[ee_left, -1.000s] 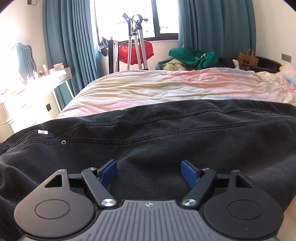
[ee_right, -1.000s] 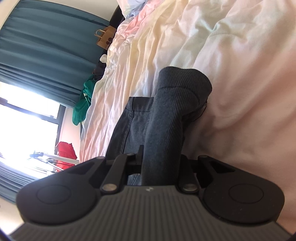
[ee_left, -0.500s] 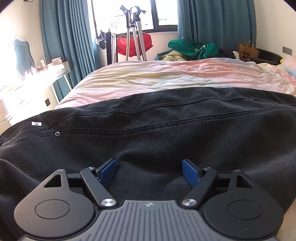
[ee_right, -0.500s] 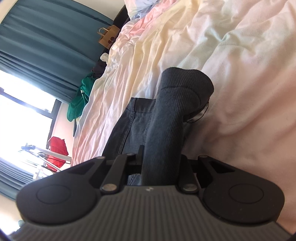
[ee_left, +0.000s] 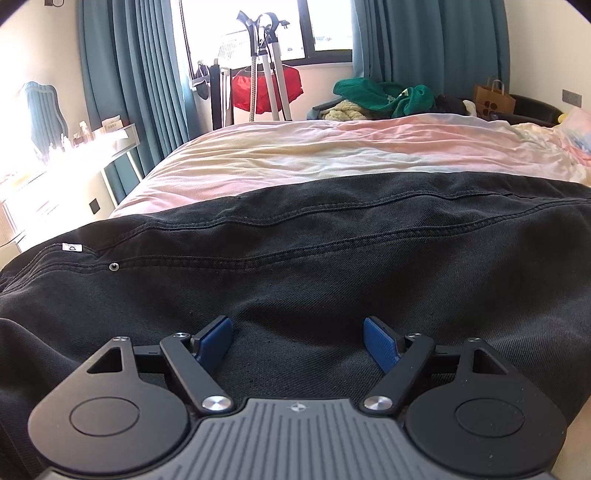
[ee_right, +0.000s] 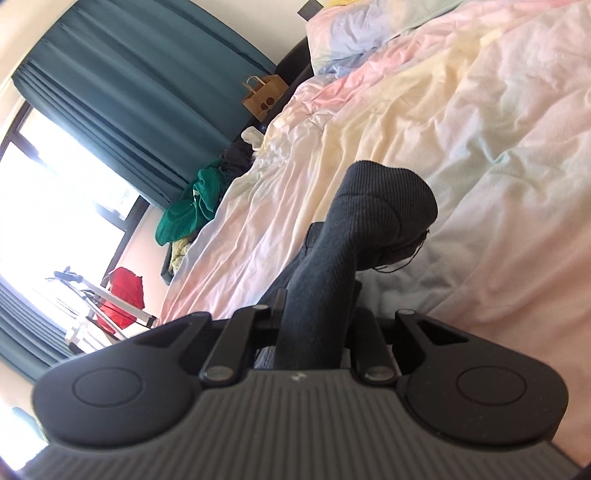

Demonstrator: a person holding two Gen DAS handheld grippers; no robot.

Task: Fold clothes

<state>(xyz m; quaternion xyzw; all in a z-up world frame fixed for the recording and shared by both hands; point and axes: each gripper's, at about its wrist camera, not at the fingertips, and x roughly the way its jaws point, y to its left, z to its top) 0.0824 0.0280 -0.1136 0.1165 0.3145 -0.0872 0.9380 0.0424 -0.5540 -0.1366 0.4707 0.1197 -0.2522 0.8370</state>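
My left gripper point(ee_left: 297, 341) points downward, its blue pads point(ee_left: 212, 343) spread wide with nothing pinched between them. My right gripper point(ee_right: 314, 314) is rolled over to one side, its jaws drawn close and clamped on dark cloth point(ee_right: 354, 236).

Place: home bedroom | Evidence: bed point(ee_left: 332, 155) with pastel duvet; teal curtains point(ee_left: 129, 74) beside window point(ee_left: 240, 29) behind bed
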